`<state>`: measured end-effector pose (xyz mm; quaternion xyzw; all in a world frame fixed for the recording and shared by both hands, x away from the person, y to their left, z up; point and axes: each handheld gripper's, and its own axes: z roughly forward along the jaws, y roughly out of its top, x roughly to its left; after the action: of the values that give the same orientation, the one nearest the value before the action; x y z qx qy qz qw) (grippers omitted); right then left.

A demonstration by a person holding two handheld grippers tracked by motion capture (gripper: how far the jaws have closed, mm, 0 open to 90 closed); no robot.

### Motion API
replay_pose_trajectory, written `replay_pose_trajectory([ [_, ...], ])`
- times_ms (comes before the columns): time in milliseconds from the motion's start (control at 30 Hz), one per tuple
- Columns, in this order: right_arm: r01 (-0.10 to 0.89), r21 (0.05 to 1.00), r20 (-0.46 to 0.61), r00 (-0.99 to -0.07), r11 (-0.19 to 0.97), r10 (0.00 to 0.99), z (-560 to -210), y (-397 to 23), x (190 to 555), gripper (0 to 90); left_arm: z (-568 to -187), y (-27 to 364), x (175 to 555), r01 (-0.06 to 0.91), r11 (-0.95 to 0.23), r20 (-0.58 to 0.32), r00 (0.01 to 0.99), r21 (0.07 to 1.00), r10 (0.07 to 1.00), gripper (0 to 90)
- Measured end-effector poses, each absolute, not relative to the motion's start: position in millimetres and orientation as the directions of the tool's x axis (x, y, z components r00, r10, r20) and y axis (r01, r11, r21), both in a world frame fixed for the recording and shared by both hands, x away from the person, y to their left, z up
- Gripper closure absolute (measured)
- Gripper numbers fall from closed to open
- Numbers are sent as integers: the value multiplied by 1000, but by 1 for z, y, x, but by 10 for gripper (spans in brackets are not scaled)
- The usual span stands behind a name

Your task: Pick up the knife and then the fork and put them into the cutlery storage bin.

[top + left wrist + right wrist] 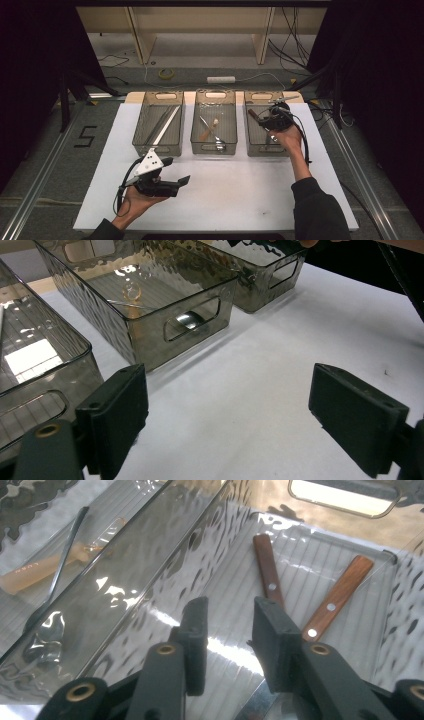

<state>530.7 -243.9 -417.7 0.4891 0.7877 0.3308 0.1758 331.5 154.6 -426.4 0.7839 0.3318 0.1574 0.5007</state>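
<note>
Cutlery sort, late stage by the look of it. Your right gripper [227, 630] sits low in the right-hand bin [253, 142], upper right of the high view, jaws narrowly parted with nothing between them. Two wooden-handled knives [268, 575] lie just beyond, in that bin. Your left gripper [227, 415] hangs wide open and empty over the white table [240, 195], lower left. The table holds no loose pieces; probably little is left.
</note>
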Motion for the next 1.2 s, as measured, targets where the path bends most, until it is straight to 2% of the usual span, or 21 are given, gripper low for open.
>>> replay_pose_trajectory([
  [233,668,688,81,-460,284,884,-417,-244,529,535,-426,155,332,365,-274,-90,728,890,680,156],
  [400,674,693,137,-470,255,872,-412,-243,523,373,-426,155,331,364,-274,-88,728,890,680,156],
  [600,632,736,147,-498,242,854,-402,-237,508,276,-426,155,331,368,-265,-95,723,891,684,156],
  [733,602,767,162,-514,220,842,-396,-235,493,249,-426,156,331,371,-263,-99,723,891,684,156],
  [1200,525,825,168,-581,208,796,-397,-233,442,244,-426,156,332,377,-258,-107,721,890,684,156],
])
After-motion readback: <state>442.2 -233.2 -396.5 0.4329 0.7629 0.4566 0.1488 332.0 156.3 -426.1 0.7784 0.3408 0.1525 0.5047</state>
